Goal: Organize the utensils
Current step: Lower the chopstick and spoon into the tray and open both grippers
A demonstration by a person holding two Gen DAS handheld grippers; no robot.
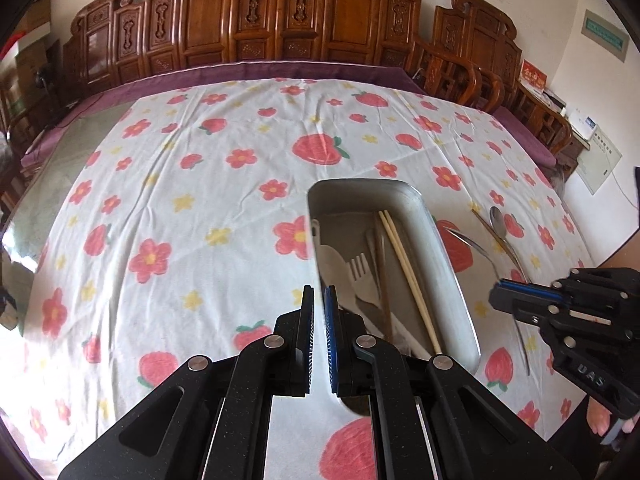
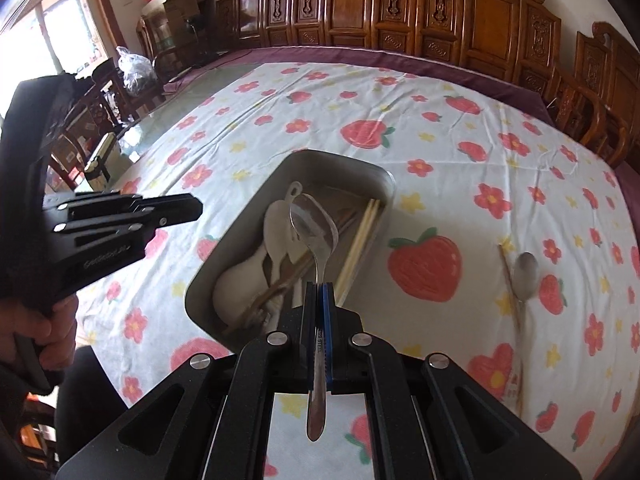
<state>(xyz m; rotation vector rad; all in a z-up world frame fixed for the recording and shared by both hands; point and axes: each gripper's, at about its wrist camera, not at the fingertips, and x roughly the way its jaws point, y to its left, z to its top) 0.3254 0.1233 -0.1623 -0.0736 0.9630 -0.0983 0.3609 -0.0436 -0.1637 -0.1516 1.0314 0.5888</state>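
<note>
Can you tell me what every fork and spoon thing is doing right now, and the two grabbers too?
Left gripper: shut, holding nothing.
Right gripper: shut on the held spoon.
Held spoon: gripped by its handle, bowl over the tray.
Metal tray: on the tablecloth, holding utensils.
Pale chopsticks: lying in the tray.
Second spoon: lying on the tablecloth, outside the tray.

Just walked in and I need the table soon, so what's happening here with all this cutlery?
A person is sorting utensils into a metal tray on the strawberry tablecloth, with a handheld gripper in each hand. The right gripper is shut on a steel spoon, holding its bowl over the tray, which already holds pale chopsticks, a white fork and other pieces. The left gripper is shut and empty. Another spoon and a chopstick lie on the cloth.
</note>
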